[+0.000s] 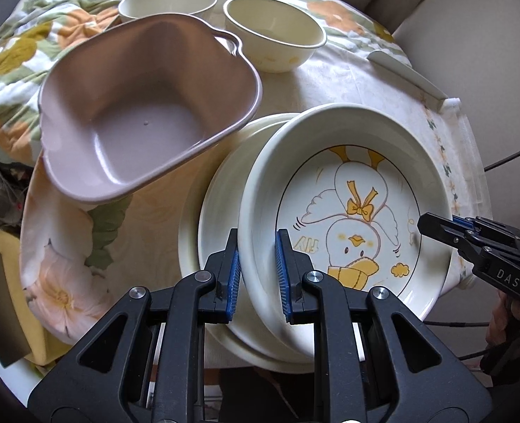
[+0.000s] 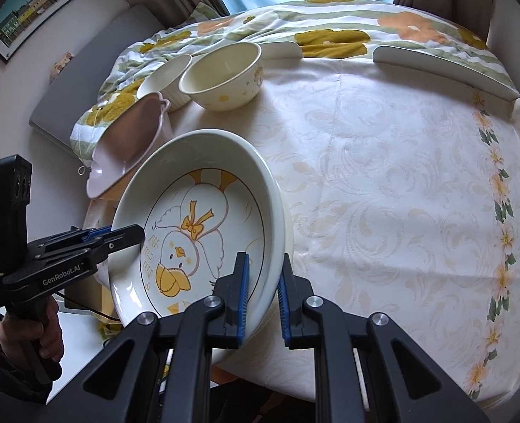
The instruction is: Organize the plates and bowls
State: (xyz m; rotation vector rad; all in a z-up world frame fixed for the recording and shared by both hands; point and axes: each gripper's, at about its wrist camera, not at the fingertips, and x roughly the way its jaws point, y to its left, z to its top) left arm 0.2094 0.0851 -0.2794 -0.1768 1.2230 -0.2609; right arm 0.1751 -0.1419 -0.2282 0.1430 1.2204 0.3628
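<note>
Left wrist view puts my left claw (image 1: pixel 258 275) astride the near rim of the duck plate (image 1: pixel 348 211), one blue pad outside the wall and one inside; the pads look just beside the rim, and I cannot tell whether they are pressing it. The duck plate is tilted, its far edge raised, and it sits over a plain plate (image 1: pixel 210 211) lying on the counter (image 1: pixel 365 84). From the right wrist view, my right claw (image 2: pixel 263 299) straddles the opposite rim the same way, with a gap showing between the outer pad and the plate wall, so I judge that one partly open and not gripping. I take the step in hand to be seating the duck plate squarely onto the plain plate. To do it well I would level the plate first, lower both sides together, and release only once the rim rests all round, since a tilted drop could slide it toward the counter edge. I would draw each claw straight back along the rim line so a pad does not drag it. The pink basin (image 1: pixel 147 112) stands tilted just beside the stack, with two cream bowls (image 1: pixel 274 31) behind it.
</note>
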